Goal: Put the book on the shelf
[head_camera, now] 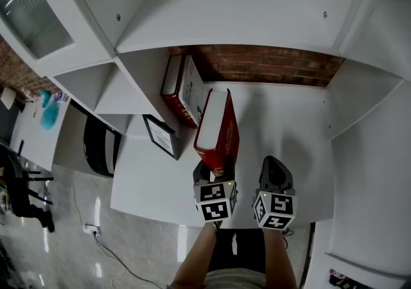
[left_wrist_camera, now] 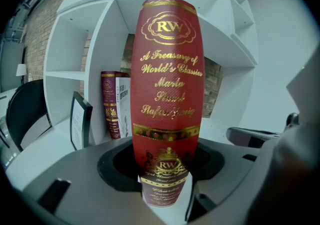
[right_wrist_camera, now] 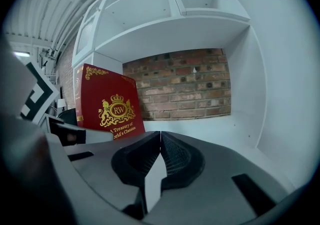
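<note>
Office-like room — white shelving [head_camera: 257, 18], bare brick wall [head_camera: 270, 66], black chair [head_camera: 99, 146], glossy floor [head_camera: 128, 249].

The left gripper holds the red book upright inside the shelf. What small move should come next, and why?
Probably slide the red gold-lettered hardcover book leftward to the two books leaning at the white divider, before opening the left gripper. It stands apart from them, unsupported on either side, so it might topple if released here.

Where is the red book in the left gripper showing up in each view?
Head view: red book at centre, upright, just above the left gripper.
Left gripper view: red book fills the centre, spine between the jaws.
Right gripper view: red book at left.
Shared landmark: brick back wall.
</note>
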Motion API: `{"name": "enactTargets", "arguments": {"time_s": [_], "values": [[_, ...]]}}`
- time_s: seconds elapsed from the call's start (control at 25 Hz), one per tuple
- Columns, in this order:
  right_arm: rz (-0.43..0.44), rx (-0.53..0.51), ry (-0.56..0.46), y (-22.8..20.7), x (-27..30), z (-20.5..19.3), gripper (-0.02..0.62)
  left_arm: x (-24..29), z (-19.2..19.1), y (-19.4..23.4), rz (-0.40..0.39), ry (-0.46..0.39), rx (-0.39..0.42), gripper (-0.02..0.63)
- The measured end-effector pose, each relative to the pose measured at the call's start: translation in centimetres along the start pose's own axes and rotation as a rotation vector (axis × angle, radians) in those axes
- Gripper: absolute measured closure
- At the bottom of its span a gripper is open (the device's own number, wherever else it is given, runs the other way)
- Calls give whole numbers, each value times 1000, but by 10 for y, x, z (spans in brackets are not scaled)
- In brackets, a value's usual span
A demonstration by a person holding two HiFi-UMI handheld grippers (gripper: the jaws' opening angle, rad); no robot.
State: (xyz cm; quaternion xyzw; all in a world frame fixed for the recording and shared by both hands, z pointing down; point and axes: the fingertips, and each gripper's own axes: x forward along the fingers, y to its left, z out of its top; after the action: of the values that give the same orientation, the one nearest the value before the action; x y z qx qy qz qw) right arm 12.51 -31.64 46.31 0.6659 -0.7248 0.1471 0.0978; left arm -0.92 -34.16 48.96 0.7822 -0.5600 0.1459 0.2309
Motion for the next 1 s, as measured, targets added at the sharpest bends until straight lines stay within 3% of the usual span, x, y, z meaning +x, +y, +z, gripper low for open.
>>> {"name": "enactTargets", "arguments": {"time_s": [0.56,1.0], "values": [[45,-9,16,-33,55,16,578,70,22,-20,38,-9,22,362],[64,4,40,-46,83,10,578,122,38,-12,91,-30,36,362]]}}
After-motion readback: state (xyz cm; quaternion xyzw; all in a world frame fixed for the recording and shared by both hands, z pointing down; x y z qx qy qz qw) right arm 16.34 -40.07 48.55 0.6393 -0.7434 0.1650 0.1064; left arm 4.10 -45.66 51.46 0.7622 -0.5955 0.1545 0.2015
